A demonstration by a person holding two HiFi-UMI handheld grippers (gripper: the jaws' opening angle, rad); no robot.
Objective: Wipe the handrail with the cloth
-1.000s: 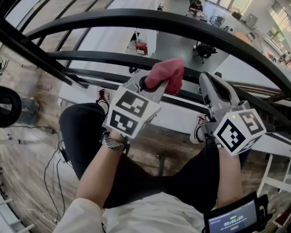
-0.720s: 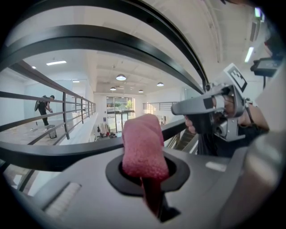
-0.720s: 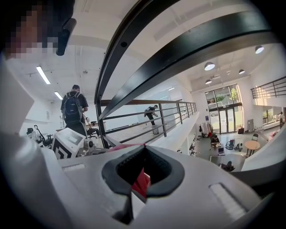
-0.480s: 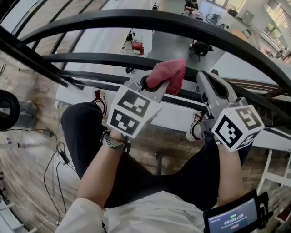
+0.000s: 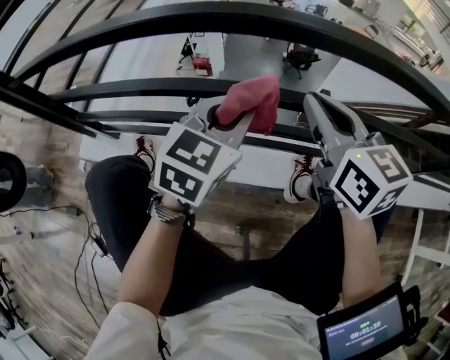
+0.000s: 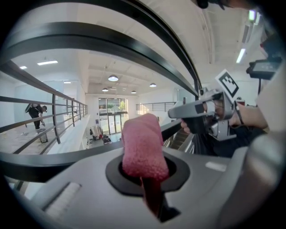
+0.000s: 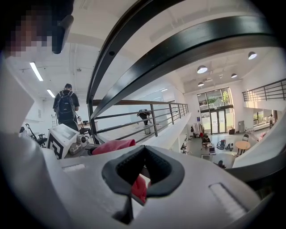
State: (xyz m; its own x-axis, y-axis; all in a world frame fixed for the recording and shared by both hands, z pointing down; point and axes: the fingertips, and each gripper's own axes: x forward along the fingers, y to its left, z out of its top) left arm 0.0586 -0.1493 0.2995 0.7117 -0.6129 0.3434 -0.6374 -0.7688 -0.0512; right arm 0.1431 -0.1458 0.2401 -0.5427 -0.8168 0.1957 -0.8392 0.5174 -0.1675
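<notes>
left gripper (image 5: 223, 121), centre of the head view, has its jaws clamped on the cloth (image 5: 250, 103) – a pink-red wad sticking up past the tips. in the left gripper view the cloth (image 6: 142, 147) fills the middle, pinched at its lower end. it sits just below the handrail (image 5: 211, 20), the dark curved bar across the top of the frame; can't tell if they touch. right gripper (image 5: 318, 111), right of centre, is near the cloth but apart from it – jaws drawn together w/ only a slit, holding nothing. a bit of red shows thru the slit; can't tell what.
</notes>
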